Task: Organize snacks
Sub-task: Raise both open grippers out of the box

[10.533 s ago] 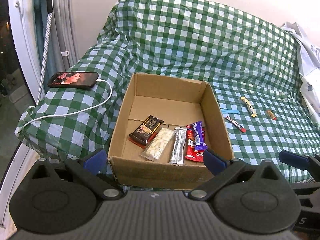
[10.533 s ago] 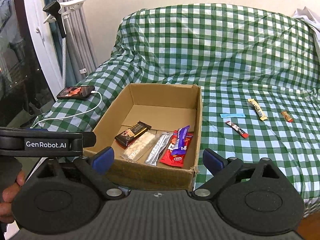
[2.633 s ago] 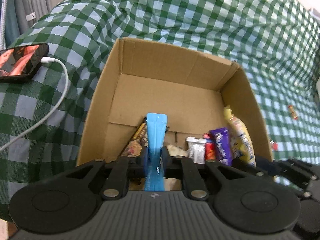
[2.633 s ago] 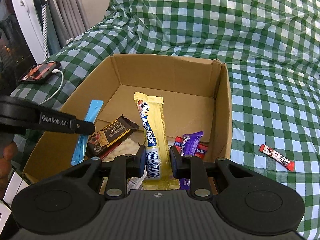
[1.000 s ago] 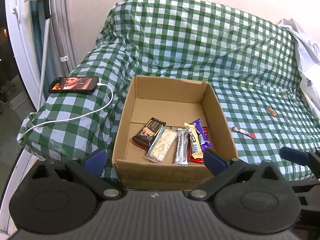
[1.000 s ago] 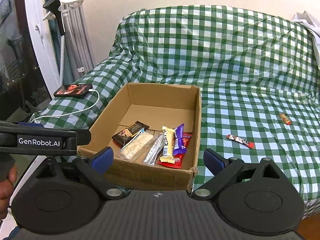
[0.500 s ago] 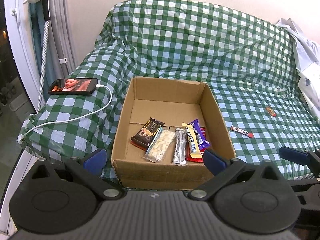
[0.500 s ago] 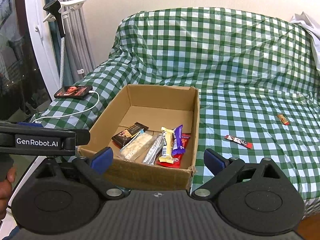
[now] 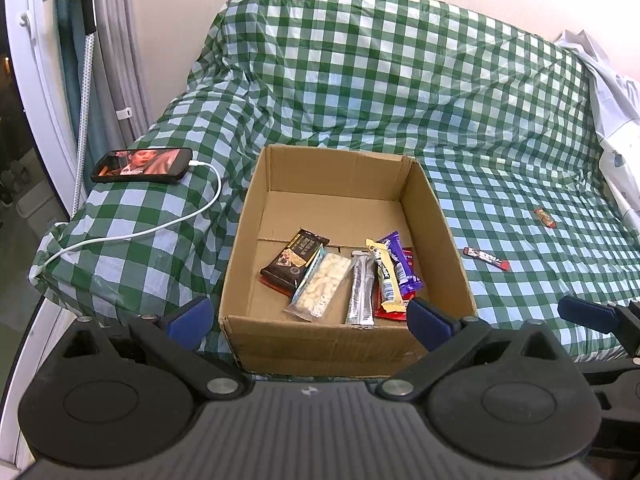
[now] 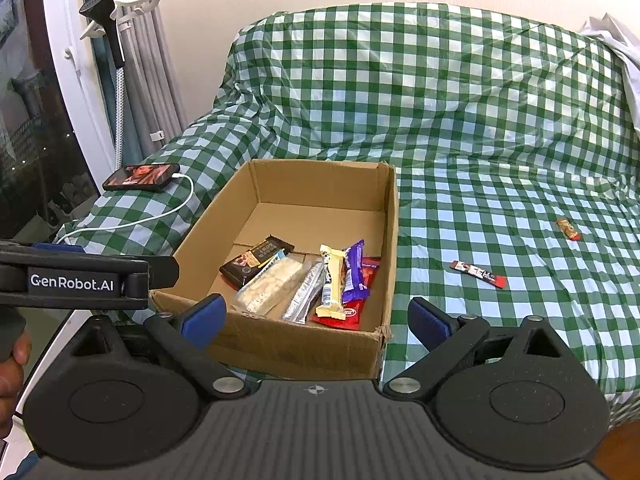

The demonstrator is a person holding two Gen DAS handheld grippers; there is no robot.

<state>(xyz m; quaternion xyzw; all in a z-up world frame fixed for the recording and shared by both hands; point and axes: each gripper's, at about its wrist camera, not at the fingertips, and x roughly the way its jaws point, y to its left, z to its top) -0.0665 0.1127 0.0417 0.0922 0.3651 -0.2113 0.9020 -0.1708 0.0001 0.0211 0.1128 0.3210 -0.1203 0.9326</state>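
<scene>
Box [image 9: 348, 344]: on the checked bed, snacks inside.
Red bar [image 10: 478, 274]: right of box; light, thin, slippery; take across the middle.
Left gripper [image 9: 308, 318]: wide, empty.
Right gripper [image 10: 316, 320]: wide, empty.

Both wrist views face box [image 9: 348, 344] [image 10: 296, 348], side-by-side.

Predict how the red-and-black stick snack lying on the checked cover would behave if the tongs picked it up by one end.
The stick snack looks thin and flat, so probably light. Its long narrow wrapper may droop or bend from an end grip. It lies flat on the soft cover, so it likely won't roll, but the glossy wrapper could slip.
</scene>
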